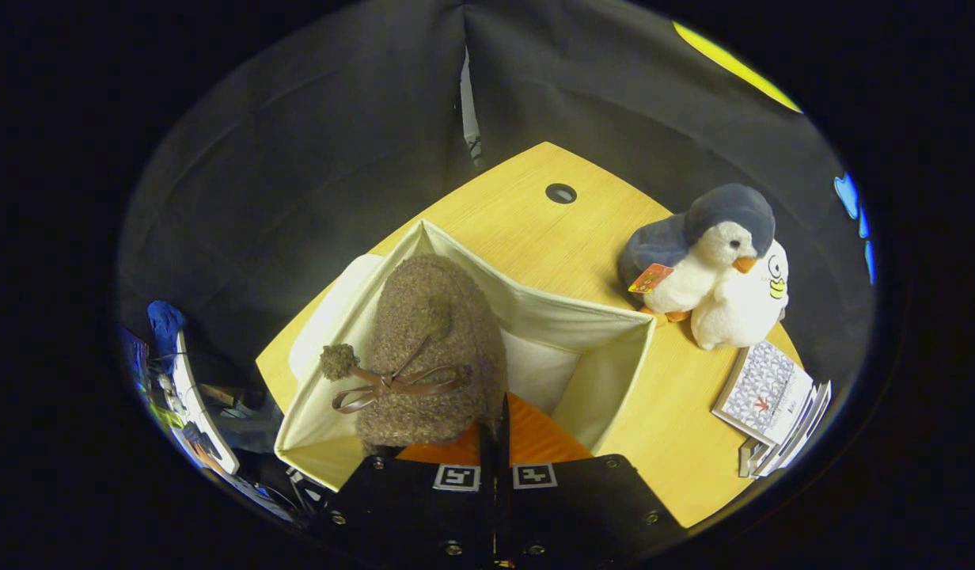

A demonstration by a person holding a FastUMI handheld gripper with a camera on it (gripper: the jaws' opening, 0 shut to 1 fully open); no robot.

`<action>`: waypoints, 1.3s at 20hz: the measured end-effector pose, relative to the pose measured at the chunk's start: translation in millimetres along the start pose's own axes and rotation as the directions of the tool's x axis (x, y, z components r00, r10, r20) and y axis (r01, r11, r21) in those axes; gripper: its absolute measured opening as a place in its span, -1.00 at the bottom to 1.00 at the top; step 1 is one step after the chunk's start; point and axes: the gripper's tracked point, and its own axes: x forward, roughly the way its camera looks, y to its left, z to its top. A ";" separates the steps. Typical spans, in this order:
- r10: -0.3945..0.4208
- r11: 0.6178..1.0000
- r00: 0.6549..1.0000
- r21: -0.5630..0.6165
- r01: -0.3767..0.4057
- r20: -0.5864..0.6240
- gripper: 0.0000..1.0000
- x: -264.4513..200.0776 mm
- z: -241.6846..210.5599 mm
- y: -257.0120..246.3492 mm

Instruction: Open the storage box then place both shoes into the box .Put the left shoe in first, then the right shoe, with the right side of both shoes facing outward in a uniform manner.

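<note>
A fuzzy brown shoe [428, 348] with a brown bow and pom-poms hangs over the open cream fabric storage box [590, 317], its toe pointing away from me toward the box's far corner. My gripper [495, 431] is shut on the shoe's heel edge, the fingers pressed close together just behind it. The box stands on the wooden table [527, 229] with its lid flap folded out on the far-left side. The inside of the box to the right of the shoe looks bare cream fabric; what lies under the shoe is hidden.
A plush penguin [701, 253] and a white plush toy [745, 309] sit on the table to the right of the box. A stack of booklets [772, 396] lies nearer, at the table's right edge. A cable hole [561, 192] is in the table beyond the box.
</note>
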 end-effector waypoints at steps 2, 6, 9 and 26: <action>0.011 1.000 1.000 0.016 -0.010 -0.015 -0.98 2.3 -2.0 4.9; 0.002 1.000 0.999 -0.006 -0.002 0.053 -0.56 -15.0 6.4 -2.2; -0.043 0.998 0.981 0.045 0.036 0.188 -0.53 -53.0 24.7 -13.3; -0.657 0.750 0.390 0.611 0.253 0.645 0.94 -412.5 -85.9 -206.3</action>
